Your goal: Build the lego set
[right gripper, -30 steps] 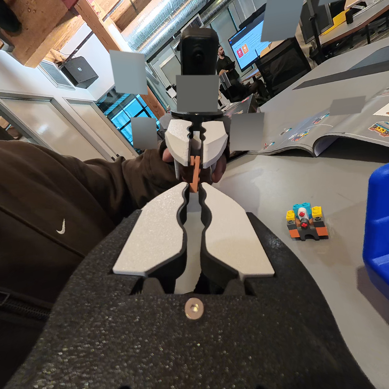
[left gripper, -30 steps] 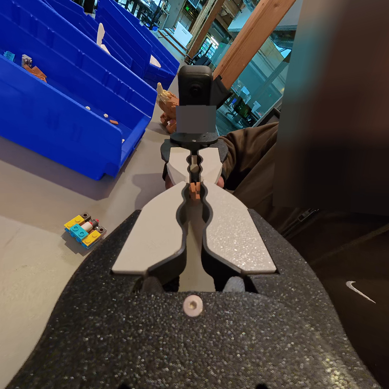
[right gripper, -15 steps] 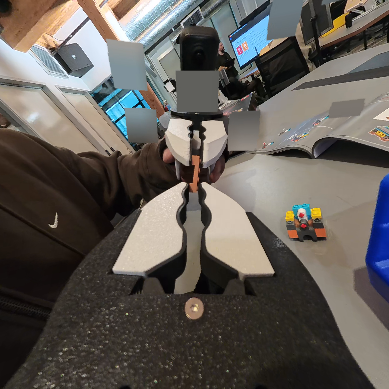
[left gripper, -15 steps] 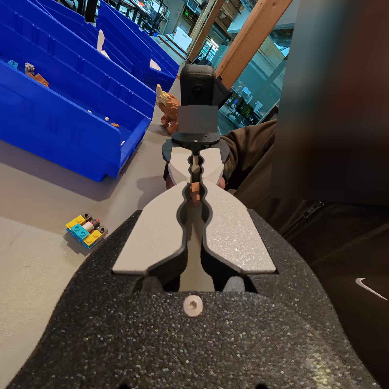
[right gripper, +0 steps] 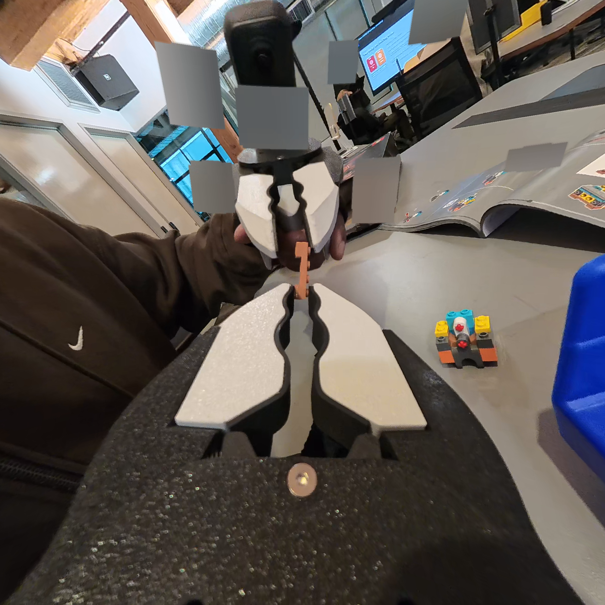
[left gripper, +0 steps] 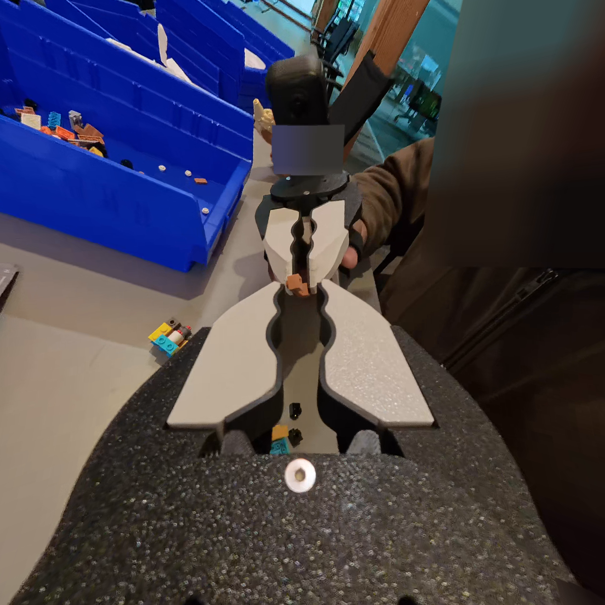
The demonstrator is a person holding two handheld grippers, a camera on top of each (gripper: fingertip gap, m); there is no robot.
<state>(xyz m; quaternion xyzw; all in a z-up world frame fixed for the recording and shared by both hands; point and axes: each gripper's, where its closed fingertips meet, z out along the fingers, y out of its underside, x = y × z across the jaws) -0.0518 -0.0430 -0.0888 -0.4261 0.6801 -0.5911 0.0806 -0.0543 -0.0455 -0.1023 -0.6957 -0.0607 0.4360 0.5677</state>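
Observation:
A small orange-brown lego piece [right gripper: 301, 273] is held upright in the air between the two facing grippers. My right gripper [right gripper: 301, 289] is shut on its lower end; in the left wrist view the right gripper [left gripper: 298, 278] holds the piece [left gripper: 297, 285] at its tips. My left gripper [left gripper: 301, 288] is open, its fingertips spread on either side of the piece. In the right wrist view the left gripper [right gripper: 293, 252] stands open around the piece's top. A small yellow, teal and orange lego build [right gripper: 465, 340] sits on the grey table [right gripper: 409, 288], also in the left wrist view [left gripper: 168, 337].
Blue bins [left gripper: 131, 196] with several loose lego pieces stand at the far left; another blue bin [right gripper: 582, 360] is at the right. An open instruction booklet [right gripper: 491, 203] lies behind. Loose yellow, teal and black pieces [left gripper: 281, 437] lie on the table under the left gripper. A person's brown sleeve [right gripper: 131, 278] is close by. Less than 4 cm separates the two grippers' tips.
My left gripper has opened and let go of the orange-brown piece; the right gripper still holds it. The left view has tipped down towards the table.

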